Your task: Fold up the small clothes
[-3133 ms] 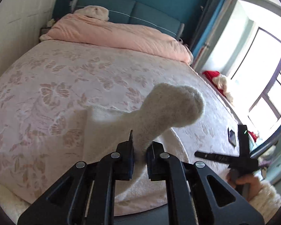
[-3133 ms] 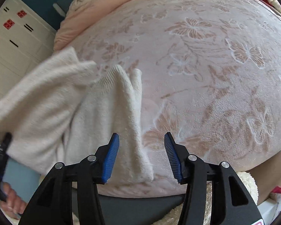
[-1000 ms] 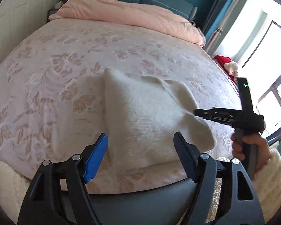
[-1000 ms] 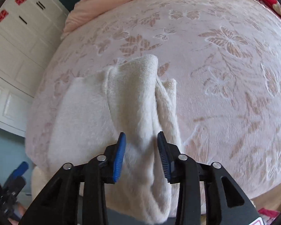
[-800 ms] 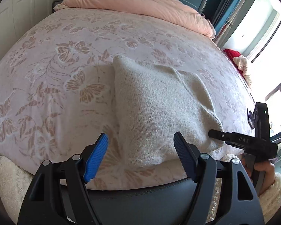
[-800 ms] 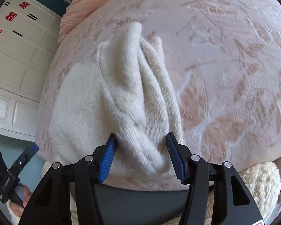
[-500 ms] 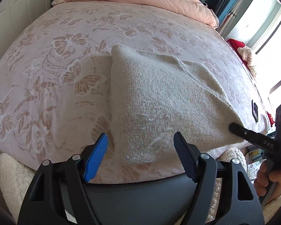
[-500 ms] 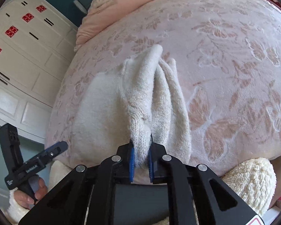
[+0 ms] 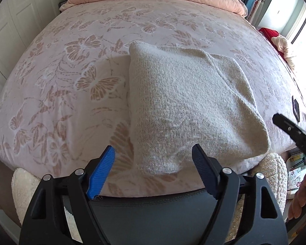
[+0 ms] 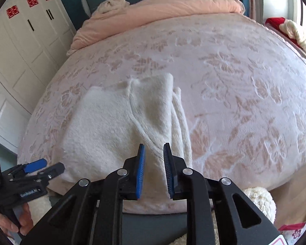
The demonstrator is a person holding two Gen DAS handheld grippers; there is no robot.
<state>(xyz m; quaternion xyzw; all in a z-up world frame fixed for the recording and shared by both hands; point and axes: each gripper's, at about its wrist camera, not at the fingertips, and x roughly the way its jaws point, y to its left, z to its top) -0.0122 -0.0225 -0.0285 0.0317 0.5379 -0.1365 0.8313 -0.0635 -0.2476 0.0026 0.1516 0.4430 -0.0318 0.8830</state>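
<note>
A small cream knit garment (image 9: 185, 106) lies folded on the pink butterfly-pattern bedspread (image 9: 75, 61) near the bed's front edge. My left gripper (image 9: 153, 163) is open and empty, its jaws wide apart just in front of the garment's near edge. In the right wrist view the garment (image 10: 112, 126) shows a folded flap and ribbed edges on its right side. My right gripper (image 10: 154, 157) is open by a narrow gap, empty, held just over the garment's near right part. The left gripper also shows at the lower left of that view (image 10: 42, 168).
A peach duvet (image 10: 163, 8) lies at the head of the bed against a teal headboard. White wardrobe doors (image 10: 20, 40) stand at the left. A dark phone (image 9: 296, 110) lies on the bed's right side. A fluffy cream rug (image 10: 259, 202) lies below the bed's edge.
My right gripper had pinched the garment's right fold half a second ago; it has let go and drawn back. The garment lies flatter. My left gripper stays open and has moved little.
</note>
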